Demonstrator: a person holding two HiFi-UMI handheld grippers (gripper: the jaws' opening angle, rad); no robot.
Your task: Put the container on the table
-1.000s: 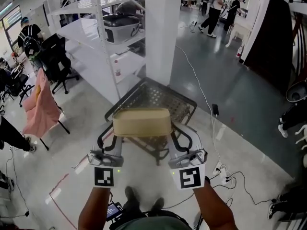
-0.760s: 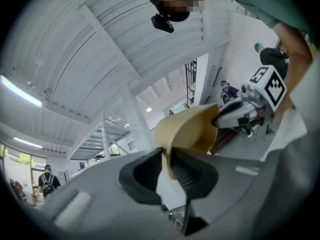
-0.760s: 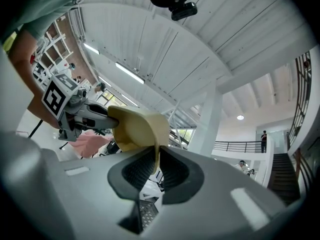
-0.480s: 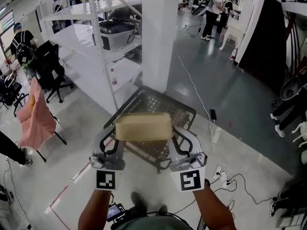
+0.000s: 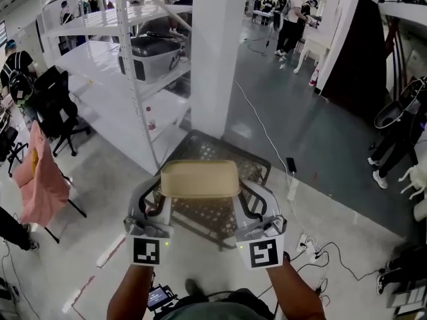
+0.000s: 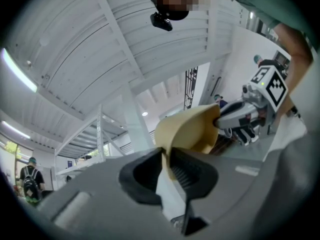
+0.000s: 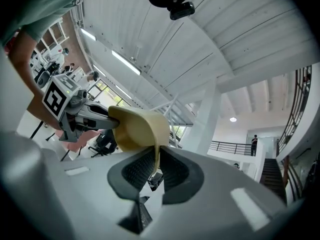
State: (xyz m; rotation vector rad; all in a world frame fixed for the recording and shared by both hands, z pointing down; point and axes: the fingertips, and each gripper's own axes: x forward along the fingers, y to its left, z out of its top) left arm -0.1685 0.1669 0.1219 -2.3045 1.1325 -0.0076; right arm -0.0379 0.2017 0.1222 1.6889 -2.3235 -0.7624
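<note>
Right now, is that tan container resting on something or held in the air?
Held in the air: the left gripper and right gripper each pinch the container at one end.

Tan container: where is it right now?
The tan oblong container sits mid head view, clamped at its ends by the left tongs and right tongs, overlapping the black perforated metal table below it.

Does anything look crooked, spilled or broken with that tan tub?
Nothing stands out: the tan container sits level, its ends pinched by the left gripper and right gripper, no spill or damage showing.
</note>
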